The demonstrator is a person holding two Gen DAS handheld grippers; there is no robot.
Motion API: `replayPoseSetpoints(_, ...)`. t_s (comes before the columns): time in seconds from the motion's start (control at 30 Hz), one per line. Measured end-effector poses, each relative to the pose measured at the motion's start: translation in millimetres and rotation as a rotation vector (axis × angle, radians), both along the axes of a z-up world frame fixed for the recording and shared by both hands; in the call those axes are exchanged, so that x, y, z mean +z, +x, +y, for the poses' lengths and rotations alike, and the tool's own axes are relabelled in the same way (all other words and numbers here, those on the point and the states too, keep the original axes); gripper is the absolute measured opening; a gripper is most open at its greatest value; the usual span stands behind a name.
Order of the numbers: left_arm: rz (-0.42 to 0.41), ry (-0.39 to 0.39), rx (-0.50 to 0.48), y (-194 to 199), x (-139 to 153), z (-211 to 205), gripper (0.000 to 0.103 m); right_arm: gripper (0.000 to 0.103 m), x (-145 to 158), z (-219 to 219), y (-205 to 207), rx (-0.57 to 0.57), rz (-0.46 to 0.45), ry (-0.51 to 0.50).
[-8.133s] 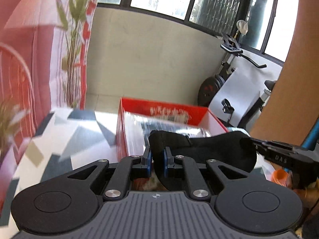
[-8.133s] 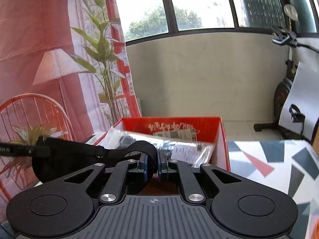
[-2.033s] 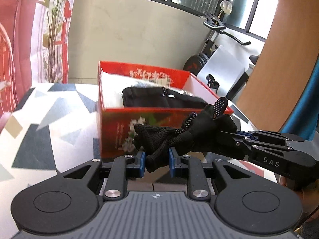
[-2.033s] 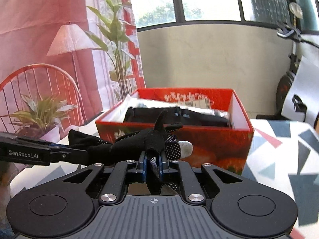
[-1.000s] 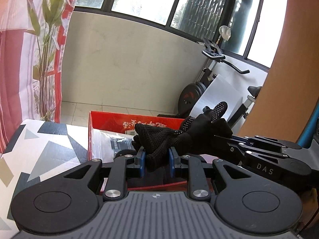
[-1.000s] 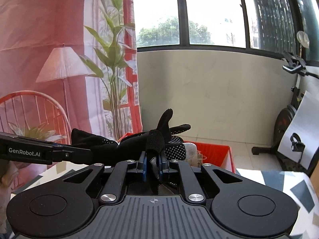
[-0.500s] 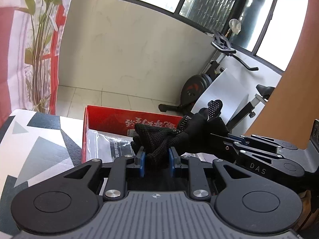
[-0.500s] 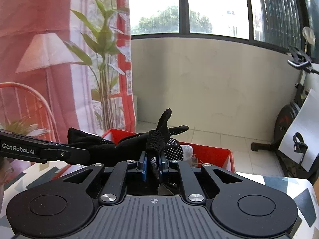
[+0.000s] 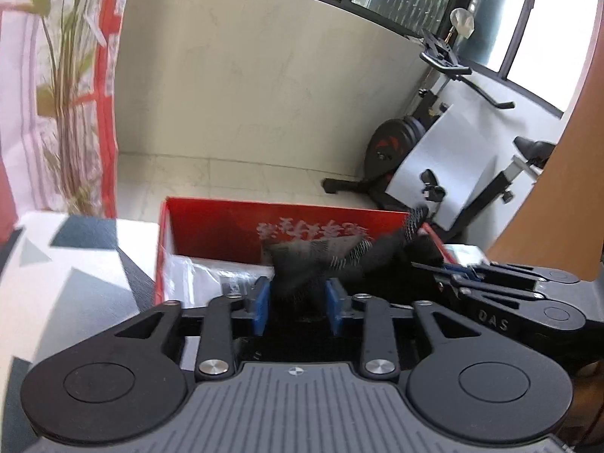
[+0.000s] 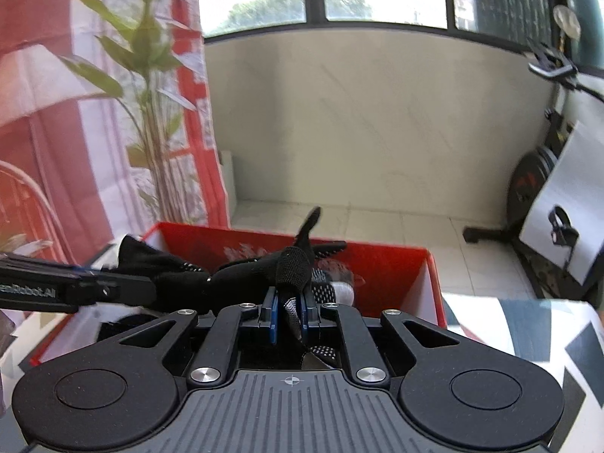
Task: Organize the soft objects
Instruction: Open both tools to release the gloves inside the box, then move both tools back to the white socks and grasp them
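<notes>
The left tool [image 9: 298,300] has just been opening; its blue pads stand apart with the black glove [image 9: 339,260] loose between them, above the red box [image 9: 215,226] at twelve o'clock on the patterned surface [image 9: 64,275]. The right tool [image 10: 290,317], at three o'clock, is clamped on the glove's other end.

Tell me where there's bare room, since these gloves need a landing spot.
The red box is crowded: clear plastic packets along its left wall, black gloves over the middle. Bare patterned tablecloth lies left of the box, and right of it in the right wrist view.
</notes>
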State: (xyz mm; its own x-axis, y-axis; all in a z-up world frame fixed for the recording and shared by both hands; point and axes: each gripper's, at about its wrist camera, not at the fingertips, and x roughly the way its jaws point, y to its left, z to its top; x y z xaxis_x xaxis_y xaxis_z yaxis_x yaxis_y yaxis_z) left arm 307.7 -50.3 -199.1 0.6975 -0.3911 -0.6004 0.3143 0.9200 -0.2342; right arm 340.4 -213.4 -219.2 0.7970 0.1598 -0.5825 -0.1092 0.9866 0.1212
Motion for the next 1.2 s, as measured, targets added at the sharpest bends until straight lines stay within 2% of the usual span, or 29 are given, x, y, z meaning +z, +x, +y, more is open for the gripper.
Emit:
replayPoseSetpoints(0.07,-0.022,0.017,-0.003,-4,1,-1,0.056,0.014,-6,0,0,0.007,0.026,0.0)
replayPoseSetpoints(0.13,-0.041,0.039,-0.006,-9,3,-1,0.056,0.024,-7,1,-5,-0.013,0.014,-0.039)
replayPoseSetpoints(0.27,-0.047,0.055,0.022,-16,7,5,0.06,0.031,-3,-3,-15,-0.044,-0.008,-0.054)
replayPoseSetpoints(0.37,-0.062,0.063,0.045,-26,11,11,0.065,0.047,1,-5,-27,-0.025,-0.036,-0.052)
replayPoseSetpoints(0.43,-0.072,0.074,0.061,-34,14,15,0.073,0.058,4,-4,-37,-0.017,-0.052,-0.059)
replayPoseSetpoints(0.47,-0.084,0.088,0.076,-40,16,18,0.083,0.062,5,-2,-42,-0.013,-0.06,-0.062)
replayPoseSetpoints(0.5,-0.099,0.096,0.091,-46,19,20,0.094,0.07,7,-1,-47,-0.012,-0.065,-0.068)
replayPoseSetpoints(0.53,-0.117,0.096,0.105,-52,21,24,0.098,0.078,8,2,-54,-0.014,-0.073,-0.075)
replayPoseSetpoints(0.63,-0.146,0.094,0.118,-69,26,32,0.099,0.095,12,8,-72,-0.005,-0.087,-0.092)
replayPoseSetpoints(0.7,-0.151,0.098,0.117,-79,27,35,0.101,0.1,15,13,-83,-0.002,-0.099,-0.093)
replayPoseSetpoints(0.73,-0.155,0.102,0.117,-84,27,37,0.101,0.103,16,15,-89,0.0,-0.107,-0.088)
replayPoseSetpoints(1.03,-0.154,0.128,0.112,-123,13,56,0.103,0.103,22,27,-145,0.007,-0.164,-0.036)
replayPoseSetpoints(1.2,-0.12,0.094,0.106,-141,-3,72,0.103,0.103,13,31,-174,0.034,-0.151,-0.019)
